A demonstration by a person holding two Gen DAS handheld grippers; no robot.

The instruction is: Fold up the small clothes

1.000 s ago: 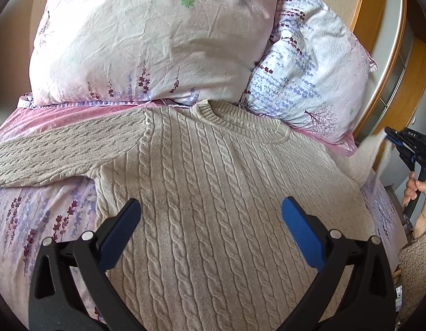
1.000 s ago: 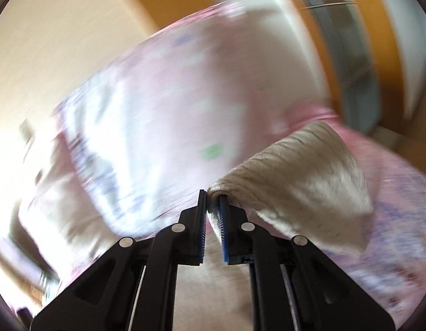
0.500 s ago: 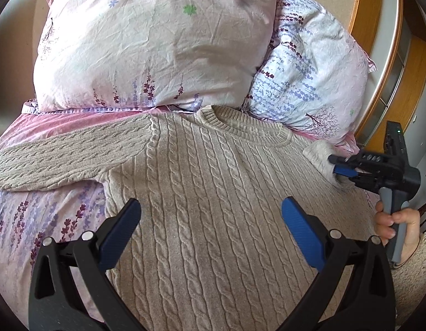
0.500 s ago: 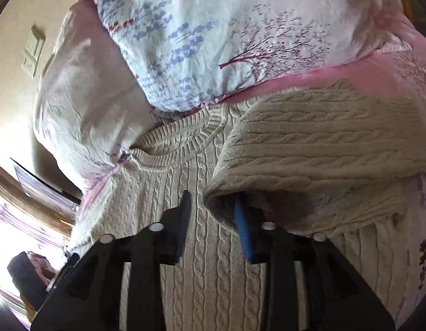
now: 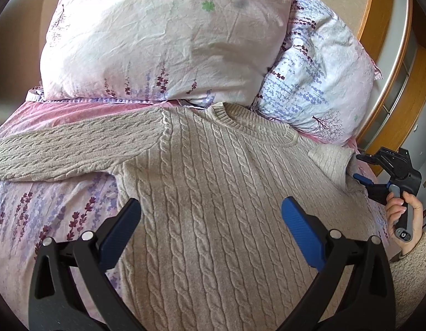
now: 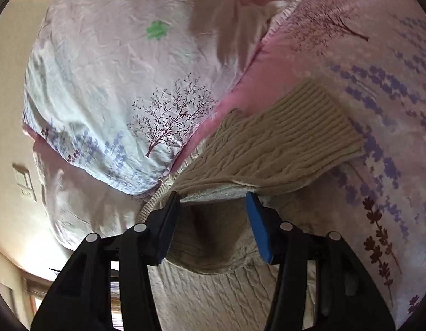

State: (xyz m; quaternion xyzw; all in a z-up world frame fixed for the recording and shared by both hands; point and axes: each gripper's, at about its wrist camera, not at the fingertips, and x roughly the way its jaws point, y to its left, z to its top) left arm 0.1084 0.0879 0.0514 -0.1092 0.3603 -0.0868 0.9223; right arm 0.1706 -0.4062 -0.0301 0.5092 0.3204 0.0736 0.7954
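Note:
A beige cable-knit sweater [image 5: 213,193] lies flat on the bed, its left sleeve [image 5: 69,151] stretched out to the left. Its right sleeve [image 5: 331,162] is folded inward near the shoulder, and its ribbed cuff [image 6: 317,121] lies on the sheet. My left gripper [image 5: 210,220] hovers open above the sweater's chest. My right gripper [image 6: 213,215] is open at the fold of the right sleeve, jaws apart and nothing clamped. It also shows in the left wrist view [image 5: 359,168].
Two floral pillows [image 5: 163,41] [image 5: 323,82] lean at the head of the bed, just behind the sweater's collar. A pink floral sheet [image 5: 42,215] covers the bed. Wooden furniture [image 5: 400,104] stands at the right beyond the bed's edge.
My right gripper carried the right sleeve inward over the sweater's shoulder, then opened and let it go. My left gripper stayed open above the chest.

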